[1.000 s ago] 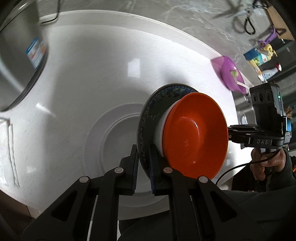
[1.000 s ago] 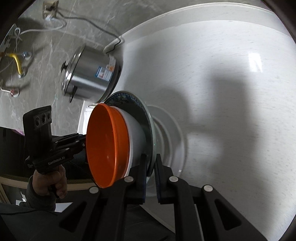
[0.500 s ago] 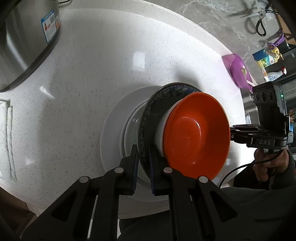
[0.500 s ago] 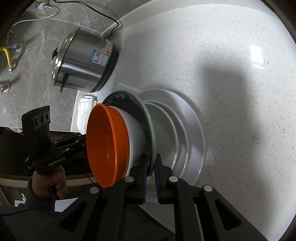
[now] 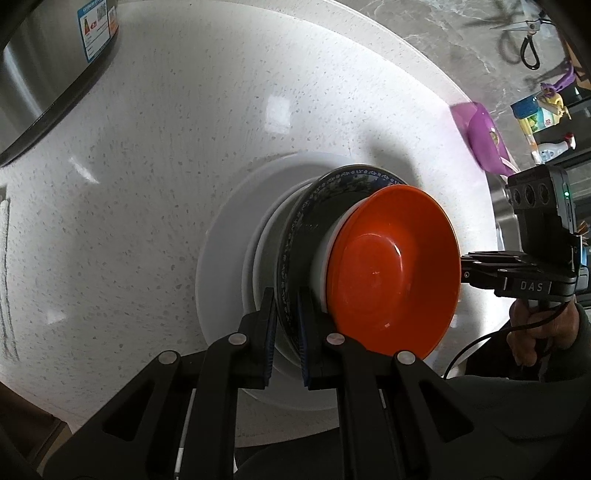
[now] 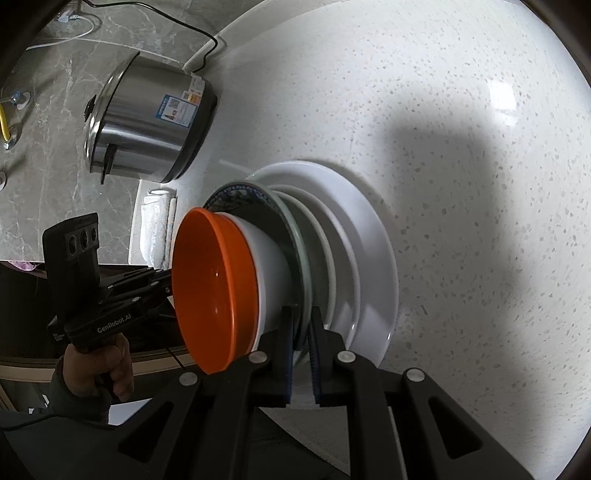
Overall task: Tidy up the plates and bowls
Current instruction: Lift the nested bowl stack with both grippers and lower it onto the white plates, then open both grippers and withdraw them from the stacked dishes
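The white speckled counter (image 6: 461, 166) carries everything here. On it lies the large white plate (image 6: 380, 266), with a smaller white plate (image 6: 332, 258) nested in it; I judge this pile is the place where all dishes are collected, widest at the bottom so that it stands stable.

Above this pile hangs the blue-patterned plate (image 5: 295, 236). It bears a white bowl (image 6: 269, 266), and in that bowl sits the orange bowl (image 5: 391, 273). The left gripper (image 5: 286, 332) is clenched on one edge of this plate and the right gripper (image 6: 301, 332) pinches the opposite edge. Two grips on opposite sides probably keep the loaded plate level, so the bowls do not slide off. The plate seems just above the white plates; whether it already touches them I cannot tell, because the fisheye lens bends the gap.

At the back stands a steel rice cooker (image 6: 147, 125) with its cord, near the wall and well apart from the work. A purple dish (image 5: 484, 144) lies at the far edge.

Writing: the left tool's body reads "GenRobot.AI" (image 6: 112, 325), the right one's "DAS" (image 5: 532, 286). The blue label (image 5: 98, 27) on the cooker is too small to read.
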A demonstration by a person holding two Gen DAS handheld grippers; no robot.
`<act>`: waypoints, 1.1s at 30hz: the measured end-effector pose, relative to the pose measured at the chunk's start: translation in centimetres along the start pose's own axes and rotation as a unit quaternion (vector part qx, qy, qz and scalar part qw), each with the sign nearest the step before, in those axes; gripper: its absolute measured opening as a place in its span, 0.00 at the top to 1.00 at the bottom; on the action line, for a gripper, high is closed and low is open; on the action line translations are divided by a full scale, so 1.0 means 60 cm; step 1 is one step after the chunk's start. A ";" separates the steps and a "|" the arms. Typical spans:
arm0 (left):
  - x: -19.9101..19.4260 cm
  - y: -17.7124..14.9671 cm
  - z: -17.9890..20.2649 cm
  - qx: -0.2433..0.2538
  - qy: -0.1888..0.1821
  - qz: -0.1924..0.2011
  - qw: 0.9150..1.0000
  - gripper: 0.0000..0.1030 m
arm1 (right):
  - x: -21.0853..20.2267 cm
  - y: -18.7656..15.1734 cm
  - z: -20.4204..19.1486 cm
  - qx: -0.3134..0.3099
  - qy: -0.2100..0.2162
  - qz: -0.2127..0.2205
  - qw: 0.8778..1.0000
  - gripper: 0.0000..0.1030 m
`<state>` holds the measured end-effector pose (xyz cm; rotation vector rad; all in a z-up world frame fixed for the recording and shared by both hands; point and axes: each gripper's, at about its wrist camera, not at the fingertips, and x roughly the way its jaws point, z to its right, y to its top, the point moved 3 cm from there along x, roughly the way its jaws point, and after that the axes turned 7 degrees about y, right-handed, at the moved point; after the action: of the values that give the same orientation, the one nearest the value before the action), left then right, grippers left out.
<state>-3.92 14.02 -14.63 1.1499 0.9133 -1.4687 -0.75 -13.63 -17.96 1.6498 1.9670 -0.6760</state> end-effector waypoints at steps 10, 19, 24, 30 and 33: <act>0.001 -0.001 0.016 0.000 0.003 0.018 1.000 0.93 | 0.002 -0.004 0.001 -0.002 0.001 0.011 1.000 0.89; 0.001 -0.005 0.011 -0.003 0.001 0.030 1.000 0.89 | -0.005 -0.012 0.005 0.001 -0.005 0.029 1.000 0.86; -0.005 -0.010 0.003 0.000 0.000 0.043 0.999 0.84 | -0.014 -0.018 0.015 0.010 -0.014 0.044 0.999 0.68; -0.045 -0.016 -0.012 0.007 0.028 0.091 0.995 0.47 | -0.034 -0.029 0.010 0.017 -0.012 0.067 0.998 0.55; -0.081 -0.015 -0.008 0.025 0.071 0.142 0.987 0.35 | -0.059 -0.034 -0.001 0.016 -0.022 0.097 0.995 0.41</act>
<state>-4.54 15.91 -10.07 1.3756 0.7750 -1.1967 -2.20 -16.55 -15.48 1.8001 1.7463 -0.6655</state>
